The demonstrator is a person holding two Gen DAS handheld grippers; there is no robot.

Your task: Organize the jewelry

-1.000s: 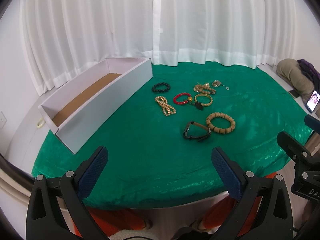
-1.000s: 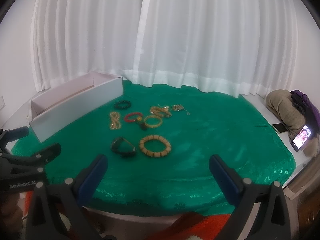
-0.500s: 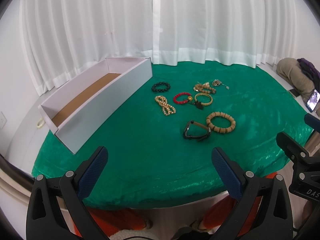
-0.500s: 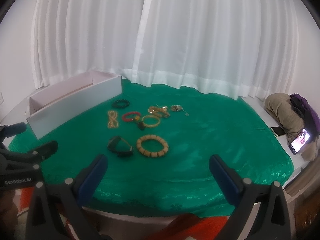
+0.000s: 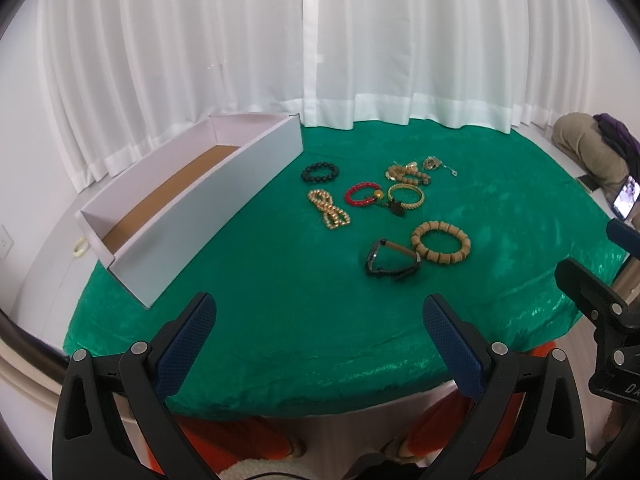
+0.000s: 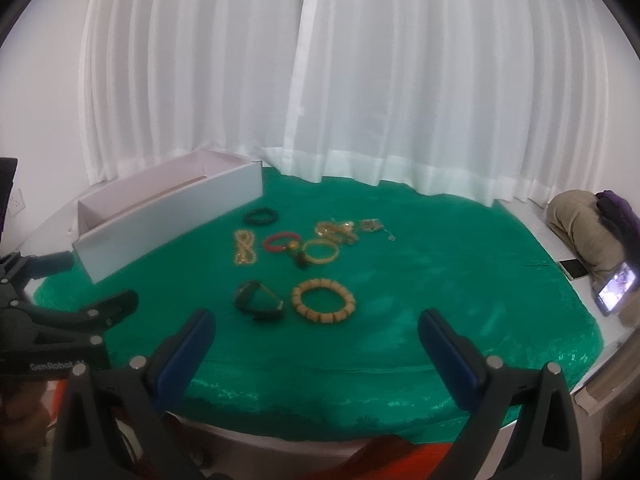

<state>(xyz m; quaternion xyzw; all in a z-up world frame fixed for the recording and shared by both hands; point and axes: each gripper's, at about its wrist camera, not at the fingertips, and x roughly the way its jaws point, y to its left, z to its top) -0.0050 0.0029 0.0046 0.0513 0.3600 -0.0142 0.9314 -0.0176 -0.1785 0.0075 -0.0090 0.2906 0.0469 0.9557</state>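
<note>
my left gripper (image 5: 318,330) hangs over the near edge of the green cloth (image 5: 280,280) with its fingers spread wide and nothing between them. my right gripper (image 6: 316,344) is the same: fingers wide apart, empty, over the near edge.

the jewelry lies loose in the middle of the cloth, none of it in the white box (image 5: 208,204) along the left edge. nearest my fingers are the dark watch (image 5: 390,260) and the wooden bead bracelet (image 5: 440,239), just beside each other. further in lie the gold bead strand (image 5: 329,211), the red bracelet (image 5: 361,195), the gold bangle (image 5: 405,195) and the black bead bracelet (image 5: 320,172). a tangle of small gold pieces (image 5: 416,170) lies toward the far edge.

the step in hand appears to be the first pick. procedure, as i judge it: take the nearest piece first, so that no finger drags across the others. lower one finger inside the ring and one outside, then close on the band, not across the whole loop. the cloth looks soft and may bunch under a fingertip; keep the tips just clear of it.

the left wrist view looks down into the box and shows its brown floor bare. the right wrist view sees mostly the box's outer wall and little of the floor, but shows a phone (image 6: 573,269) lying off the right edge of the cloth, and my left gripper's body at the left margin.
</note>
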